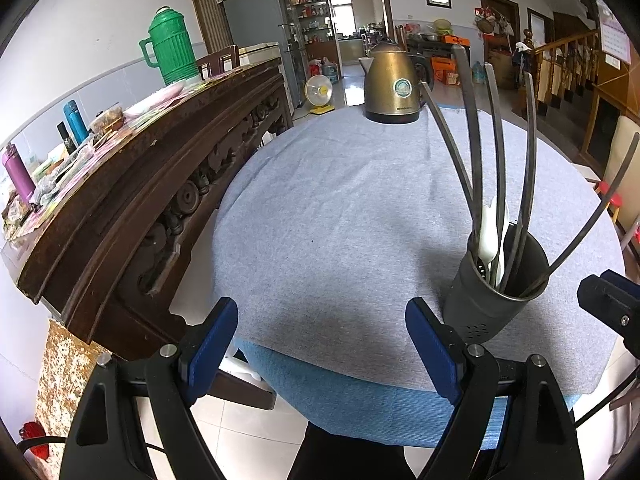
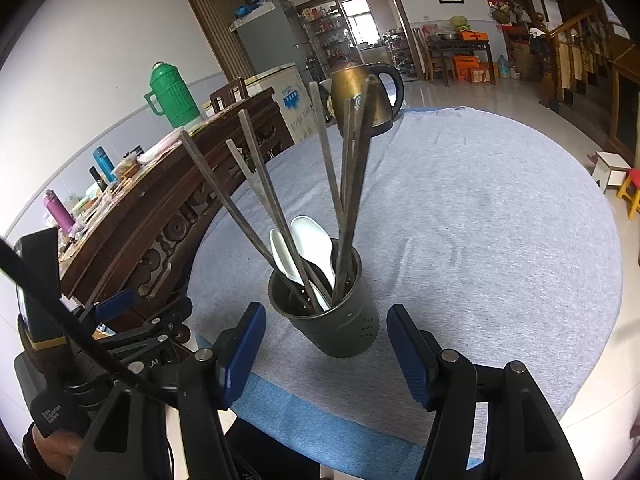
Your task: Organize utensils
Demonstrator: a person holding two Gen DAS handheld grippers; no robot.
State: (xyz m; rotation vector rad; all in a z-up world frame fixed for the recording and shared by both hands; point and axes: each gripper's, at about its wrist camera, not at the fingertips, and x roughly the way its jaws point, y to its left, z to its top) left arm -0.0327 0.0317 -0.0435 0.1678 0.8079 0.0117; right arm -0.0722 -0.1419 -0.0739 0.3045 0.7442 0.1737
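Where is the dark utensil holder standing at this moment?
The utensil holder stands upright on the grey tablecloth near the table's front edge, just ahead of the open right gripper; the brass kettle is at the far edge.

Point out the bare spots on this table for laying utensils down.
Bare grey cloth runs from the utensil holder to the kettle, and right to the table edge. More lies left of the holder, toward the wooden sideboard. Crowded only above the holder, where chopsticks fan out.

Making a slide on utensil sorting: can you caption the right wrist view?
Open right gripper faces a dark holder of chopsticks and white spoons on the grey-clothed table.
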